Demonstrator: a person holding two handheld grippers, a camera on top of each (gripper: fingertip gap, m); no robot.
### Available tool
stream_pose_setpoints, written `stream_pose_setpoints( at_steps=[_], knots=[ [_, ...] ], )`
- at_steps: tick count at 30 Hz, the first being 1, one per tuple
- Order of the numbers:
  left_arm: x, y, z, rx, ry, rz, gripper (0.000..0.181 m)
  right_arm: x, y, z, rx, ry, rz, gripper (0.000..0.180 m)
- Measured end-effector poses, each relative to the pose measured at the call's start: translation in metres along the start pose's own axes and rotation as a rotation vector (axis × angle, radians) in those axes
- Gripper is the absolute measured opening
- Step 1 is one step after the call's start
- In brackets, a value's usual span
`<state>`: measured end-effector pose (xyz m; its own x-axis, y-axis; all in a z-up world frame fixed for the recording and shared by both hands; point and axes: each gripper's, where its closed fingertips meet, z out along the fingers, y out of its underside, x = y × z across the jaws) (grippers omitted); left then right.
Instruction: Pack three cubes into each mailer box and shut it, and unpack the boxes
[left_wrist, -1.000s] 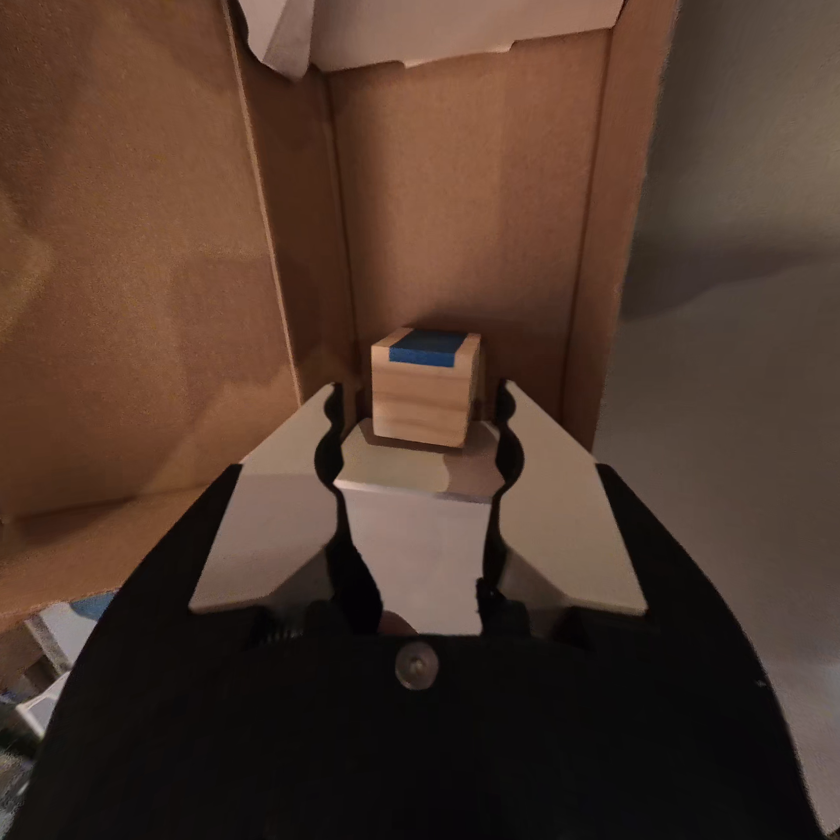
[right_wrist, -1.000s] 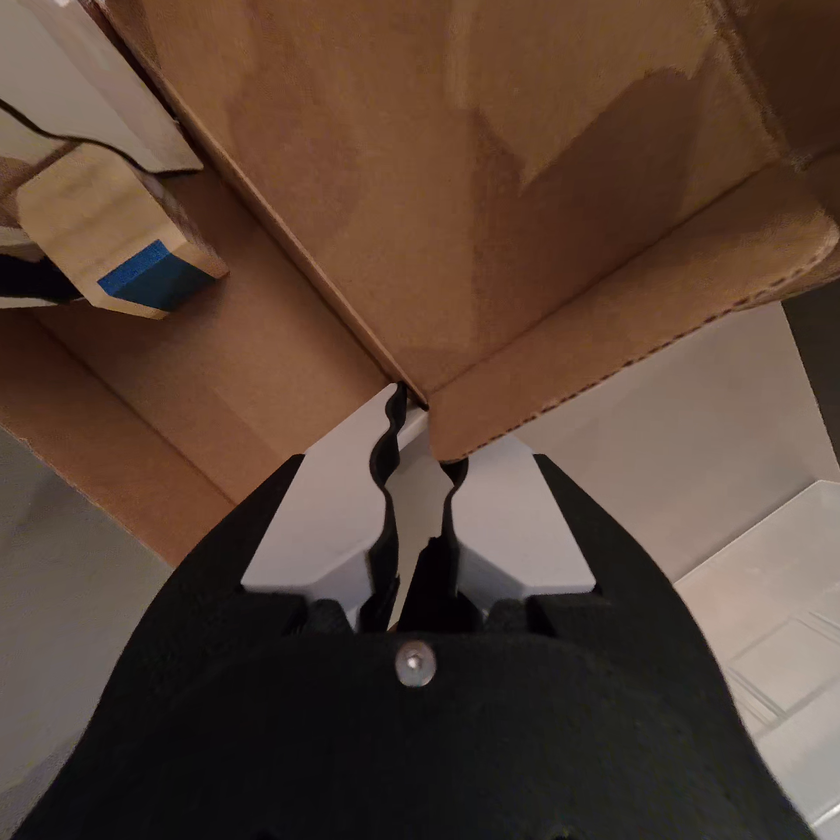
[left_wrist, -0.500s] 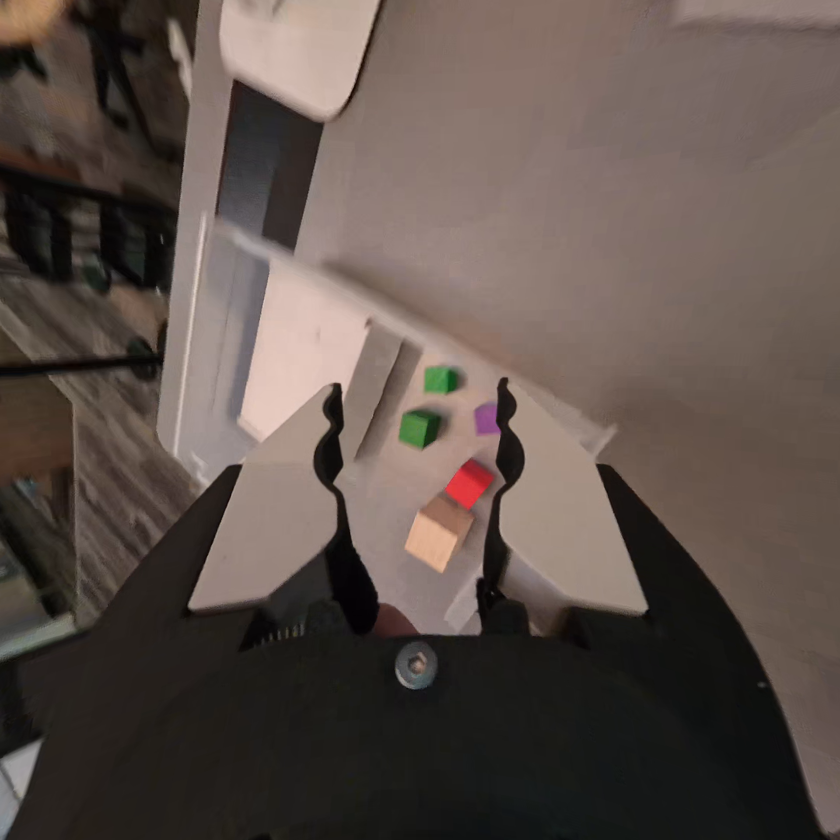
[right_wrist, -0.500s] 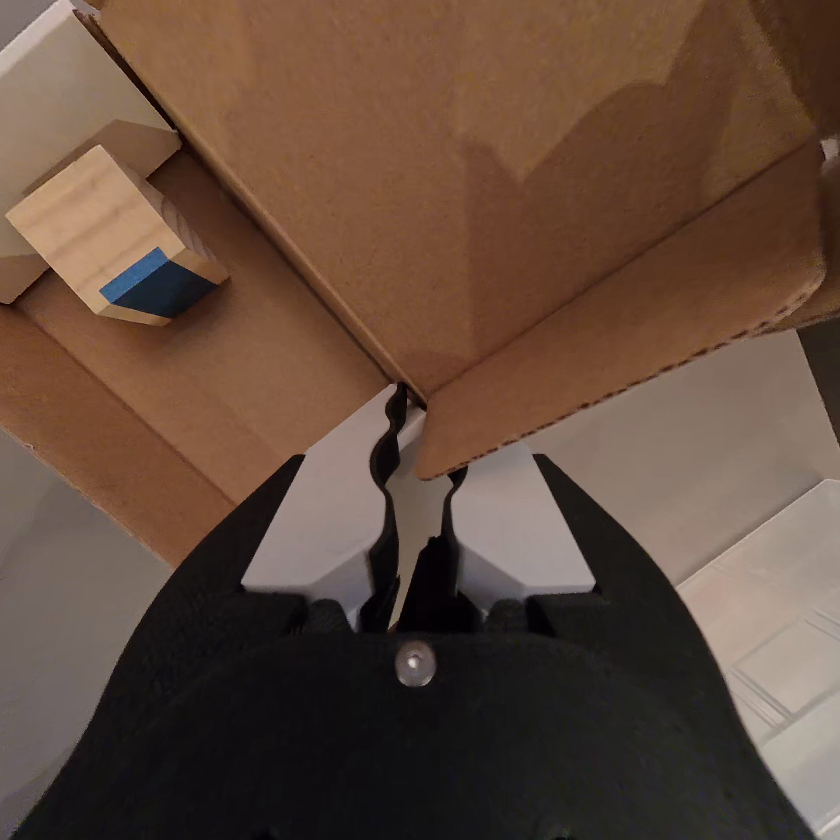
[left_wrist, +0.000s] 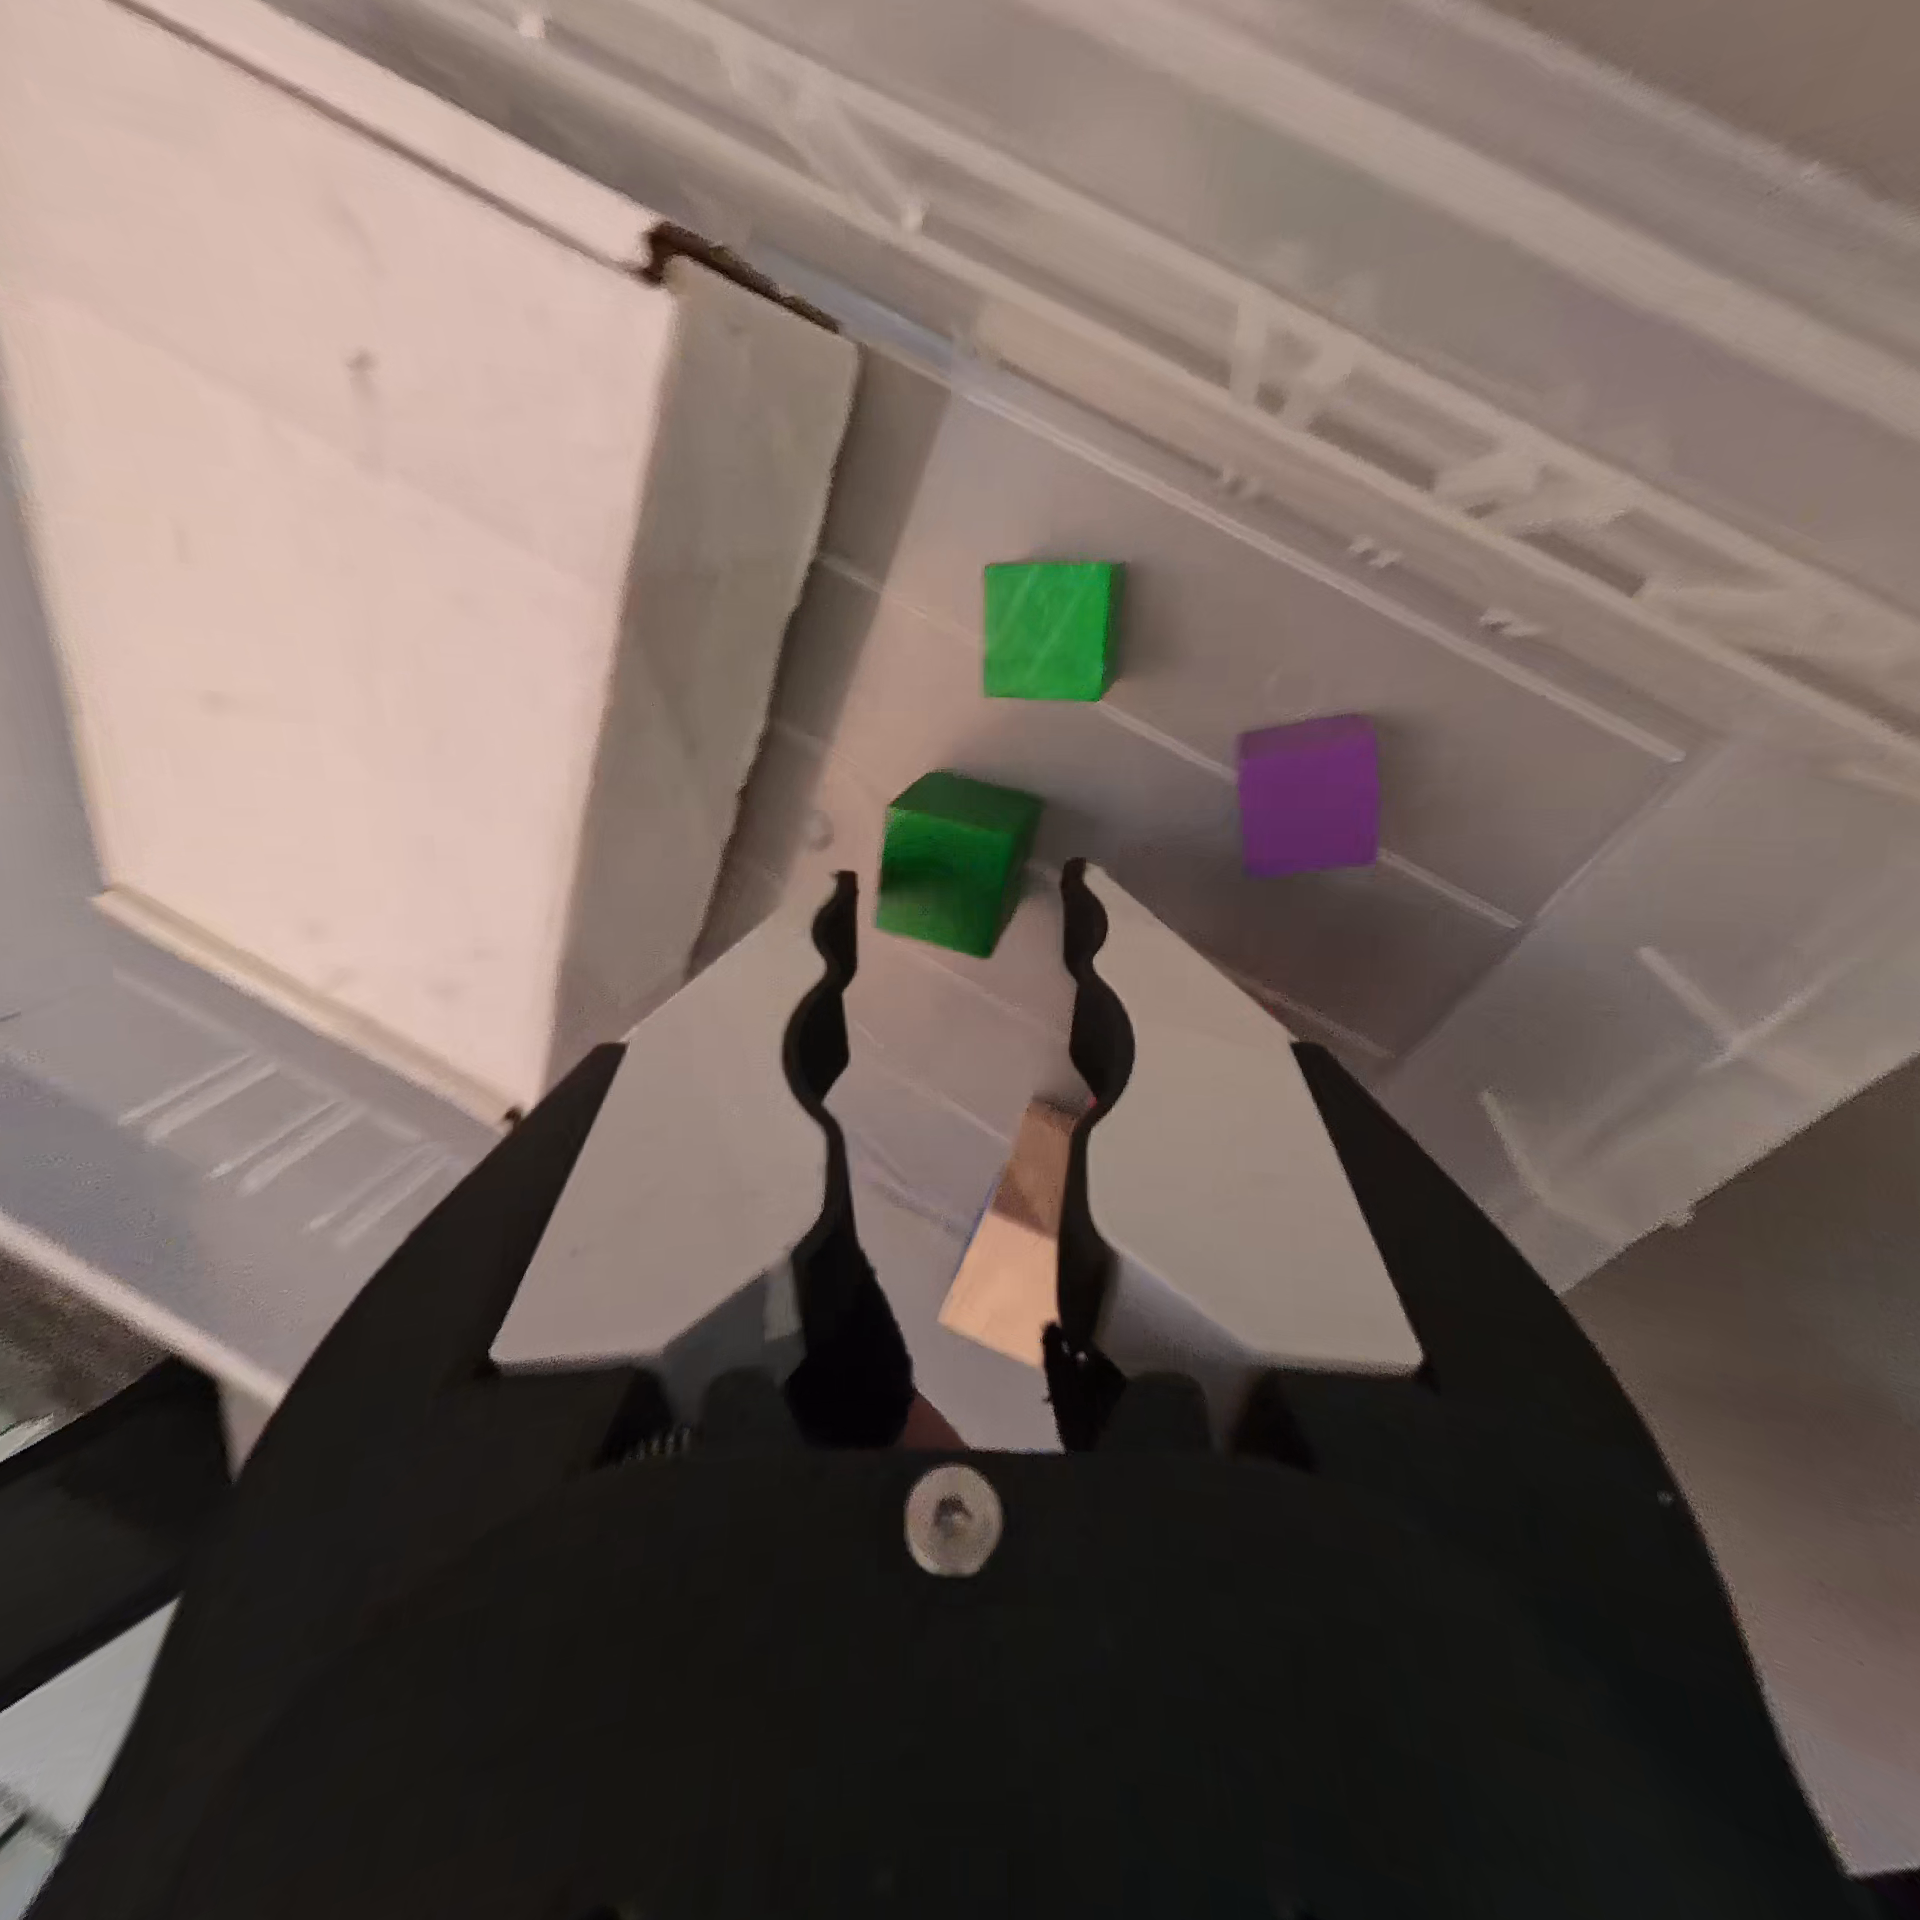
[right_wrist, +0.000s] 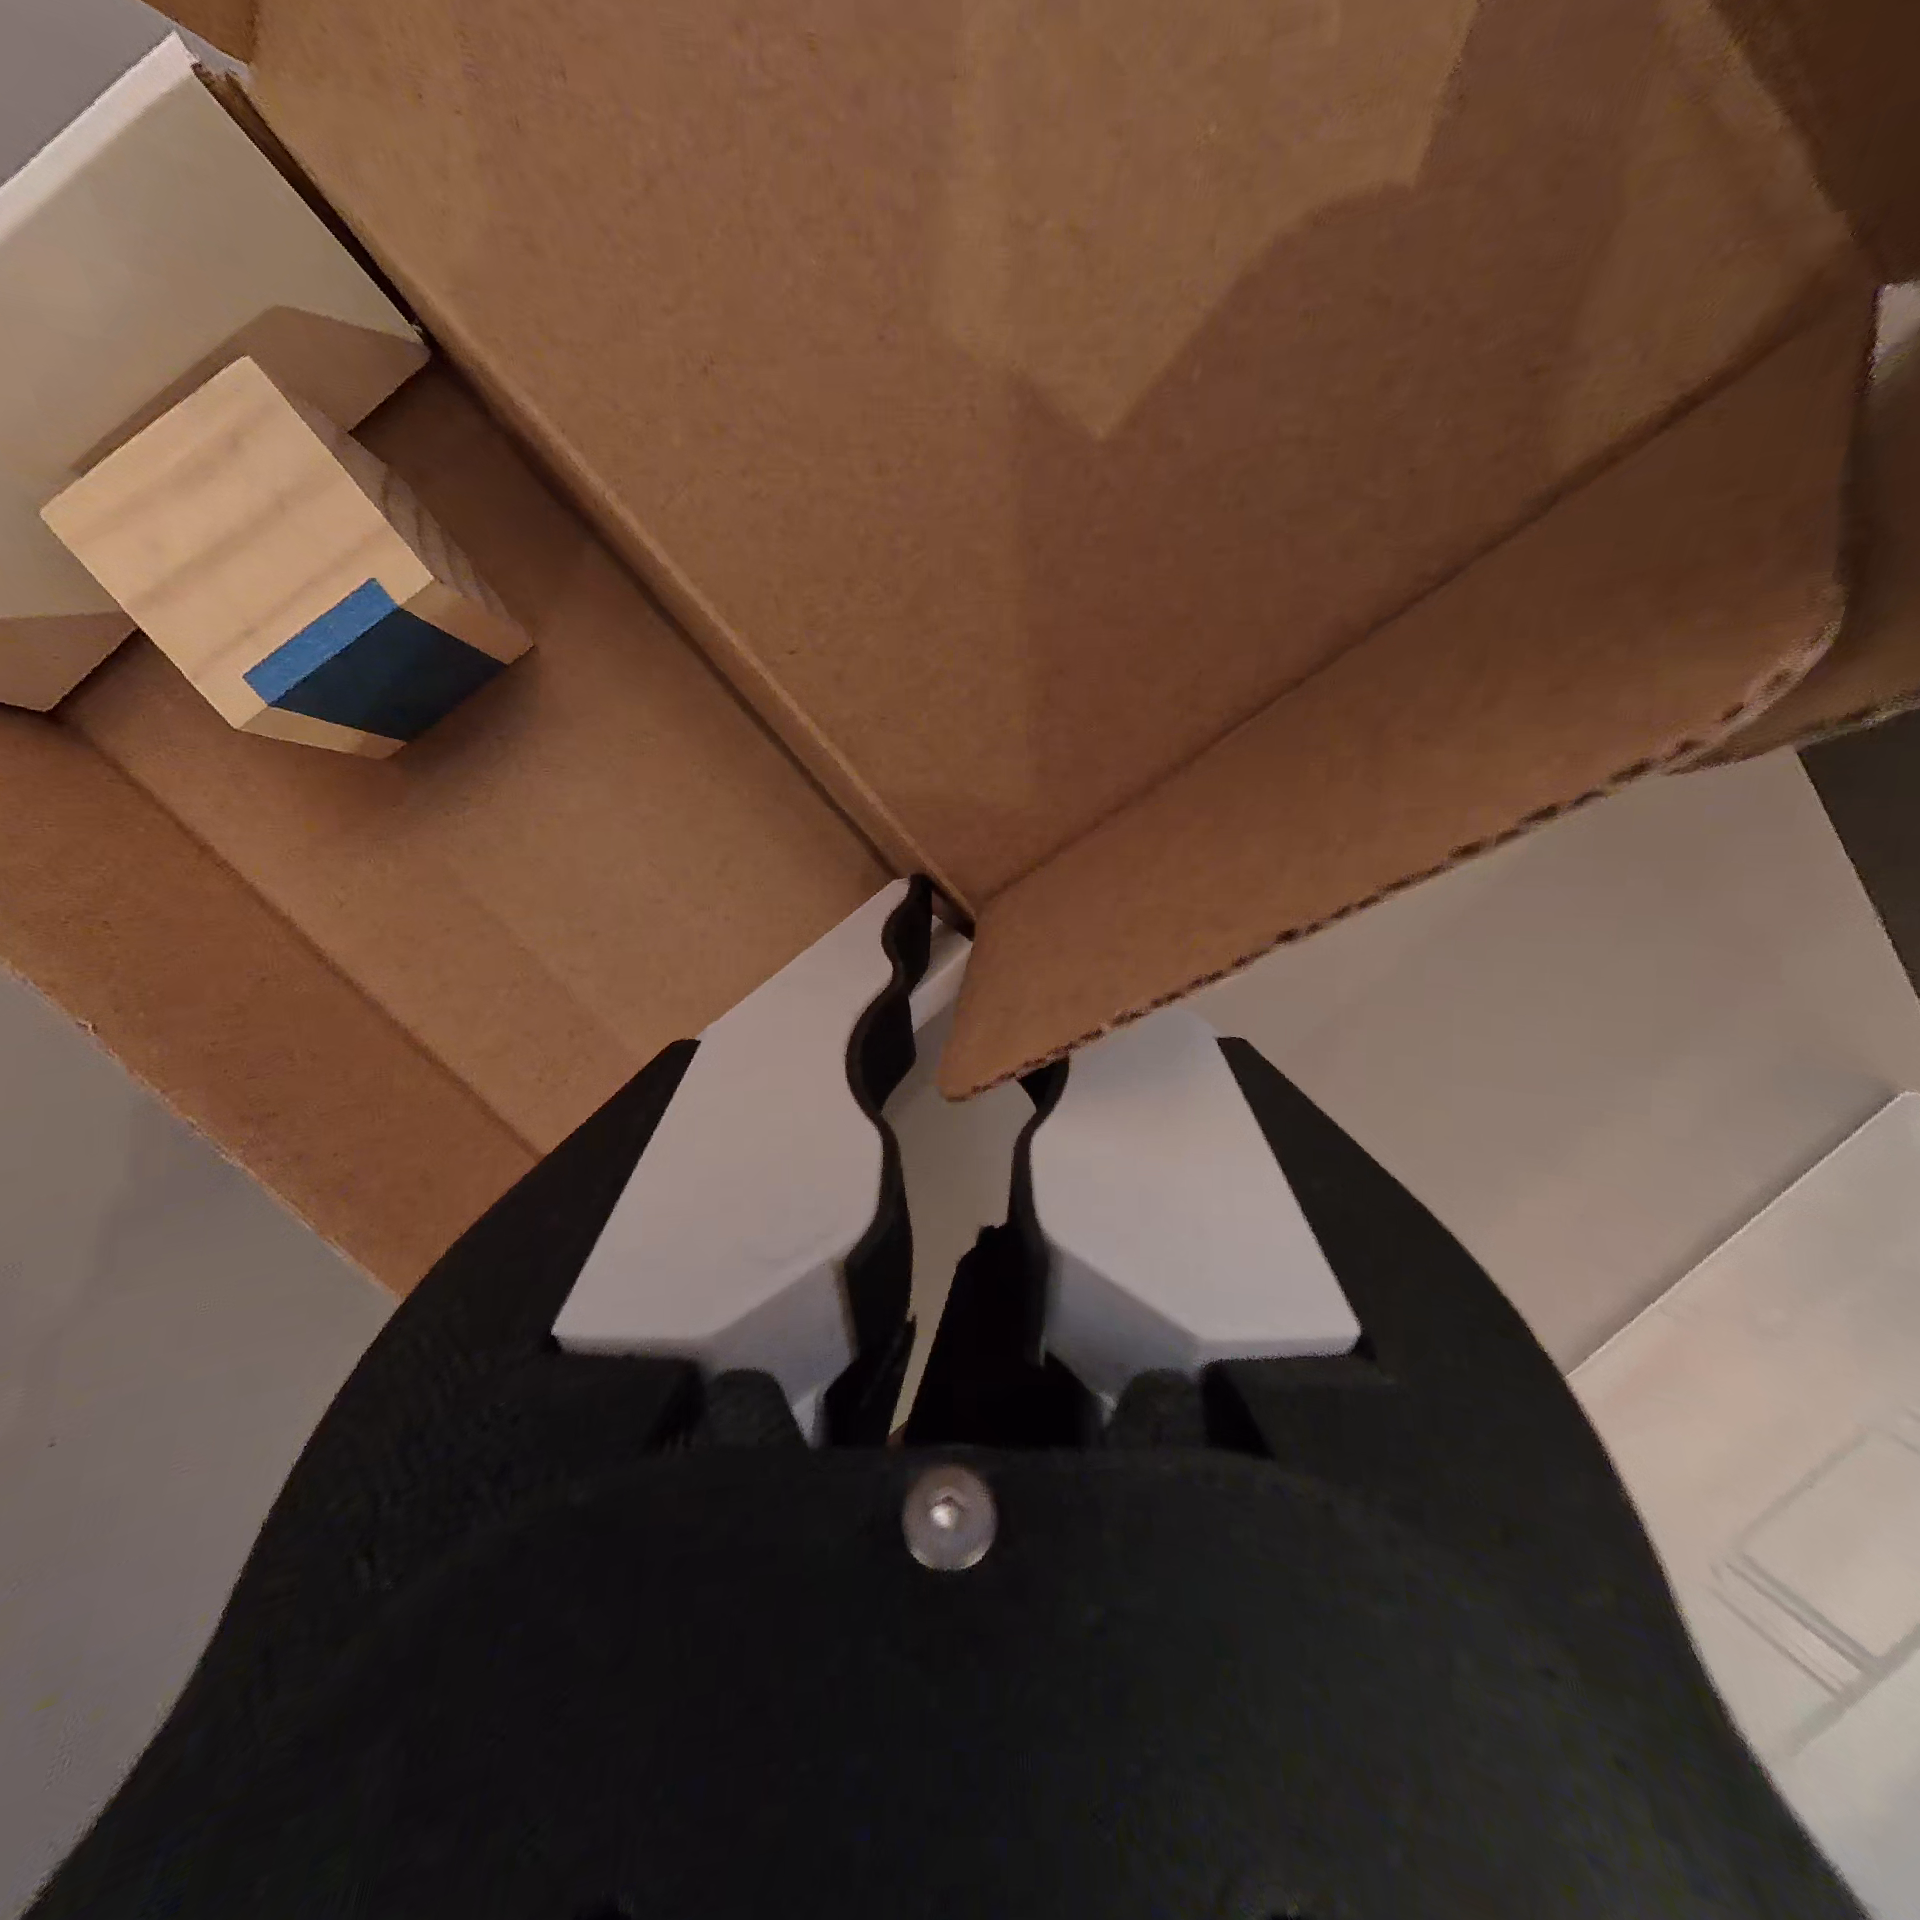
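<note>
Left gripper (left_wrist: 951, 883), spread and empty, swung within a second from the box (right_wrist: 1039, 416) to hover over a clear bin (left_wrist: 1558, 1143), tips just short of a green cube (left_wrist: 951, 862), with a second green cube (left_wrist: 1049, 632) and a purple cube (left_wrist: 1309, 795) beyond. Right gripper (right_wrist: 940, 914) stayed pinched on the box's flap corner, one blue-striped wooden cube (right_wrist: 281, 561) left inside. Probably fetching cube two of three.

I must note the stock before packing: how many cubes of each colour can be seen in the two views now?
Green cubes: 2
Purple cube: 1
Plain wooden cube, partly hidden: 1
Wooden cube with blue band: 1
Total: 5
</note>
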<state>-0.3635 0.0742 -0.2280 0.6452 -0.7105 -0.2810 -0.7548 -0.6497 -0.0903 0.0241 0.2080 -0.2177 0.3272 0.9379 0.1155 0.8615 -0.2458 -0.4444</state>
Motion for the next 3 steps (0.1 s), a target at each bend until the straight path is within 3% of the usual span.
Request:
stream_pose_setpoints(
  at_steps=[1,3],
  knots=[
    [0.002,-0.0017,0.0029,0.009,0.009,-0.007,0.032,-0.0002,0.0001,0.0,0.002,-0.003,-0.002,0.008],
    [-0.0022,-0.0004,0.0057,0.009,-0.02,-0.005,0.026,-0.0001,0.0005,0.0001,0.004,-0.007,-0.003,0.008]
  ],
)
